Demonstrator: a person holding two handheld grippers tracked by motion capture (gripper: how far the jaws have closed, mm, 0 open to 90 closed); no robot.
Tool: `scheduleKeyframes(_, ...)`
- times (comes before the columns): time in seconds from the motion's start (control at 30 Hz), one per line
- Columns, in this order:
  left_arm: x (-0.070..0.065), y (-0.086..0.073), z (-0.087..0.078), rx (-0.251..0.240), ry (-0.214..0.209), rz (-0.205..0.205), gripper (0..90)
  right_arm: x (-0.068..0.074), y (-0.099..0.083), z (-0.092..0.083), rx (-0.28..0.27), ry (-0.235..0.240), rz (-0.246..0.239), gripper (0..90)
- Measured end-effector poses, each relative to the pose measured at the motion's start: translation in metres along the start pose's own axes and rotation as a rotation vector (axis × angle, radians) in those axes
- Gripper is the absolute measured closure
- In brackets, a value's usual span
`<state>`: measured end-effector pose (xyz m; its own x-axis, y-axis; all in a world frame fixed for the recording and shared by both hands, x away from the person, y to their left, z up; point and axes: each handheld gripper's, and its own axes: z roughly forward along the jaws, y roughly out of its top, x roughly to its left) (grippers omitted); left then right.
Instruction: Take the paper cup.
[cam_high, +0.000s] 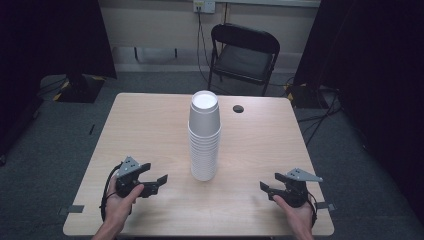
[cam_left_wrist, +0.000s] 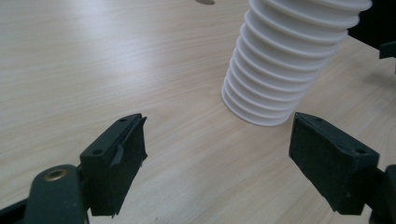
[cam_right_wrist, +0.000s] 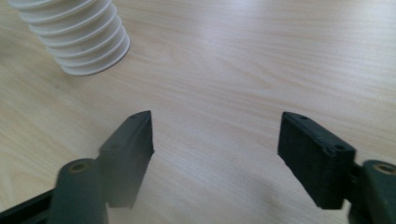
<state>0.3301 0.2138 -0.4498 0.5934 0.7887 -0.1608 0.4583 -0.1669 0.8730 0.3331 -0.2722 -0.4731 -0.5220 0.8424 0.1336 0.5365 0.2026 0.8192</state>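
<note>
A tall stack of white foam cups (cam_high: 204, 136) stands upside down in the middle of the wooden table (cam_high: 150, 130). My left gripper (cam_high: 153, 181) rests near the front left of the table, open, with nothing between its jaws. In the left gripper view the stack of cups (cam_left_wrist: 280, 60) rises ahead and to the right of the left gripper (cam_left_wrist: 217, 161). My right gripper (cam_high: 269, 189) sits at the front right, open and empty. From the right gripper view the cup stack (cam_right_wrist: 79, 37) lies at the far upper left, well off from the right gripper (cam_right_wrist: 217, 151).
A round cable hole (cam_high: 238, 108) is set in the table behind the stack. A black folding chair (cam_high: 243, 55) stands beyond the far edge. Dark curtains hang on both sides. Bare tabletop lies between each gripper and the cups.
</note>
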Motion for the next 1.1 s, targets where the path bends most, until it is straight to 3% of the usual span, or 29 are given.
scheduleKeyframes(0.23, -0.009, 0.006, 0.0, -0.009, -0.015, 0.038, 17.5, 0.009, -0.001, 0.003, 0.046, -0.005, -0.012, 31.0)
scheduleKeyframes(0.33, -0.016, 0.008, 0.0, -0.021, -0.041, 0.066, 17.6, 0.01, -0.001, 0.005, 0.077, -0.019, -0.025, 32.5)
scheduleKeyframes(0.47, -0.027, 0.014, 0.002, -0.023, -0.073, 0.085, 17.6, 0.006, -0.001, 0.004, 0.058, -0.022, -0.023, 33.8)
scheduleKeyframes(0.6, -0.03, 0.023, 0.002, -0.021, -0.115, 0.077, 20.6, 0.004, -0.001, 0.005, 0.058, -0.04, -0.018, 34.0)
scheduleKeyframes(0.7, -0.031, 0.028, 0.0, -0.033, -0.122, 0.078, 20.6, 0.004, 0.0, 0.005, 0.055, -0.033, -0.01, 32.3)
scheduleKeyframes(0.8, -0.036, 0.039, -0.001, -0.046, -0.173, 0.082, 23.0, 0.006, 0.0, 0.004, 0.053, -0.035, 0.008, 30.5)
scheduleKeyframes(0.93, -0.041, 0.051, -0.005, -0.074, -0.174, 0.117, 23.5, 0.008, 0.001, 0.002, 0.061, -0.033, 0.004, 28.3)
scheduleKeyframes(1.1, -0.043, 0.067, -0.011, -0.116, -0.186, 0.104, 19.4, 0.007, 0.002, -0.001, 0.052, -0.036, 0.015, 27.0)
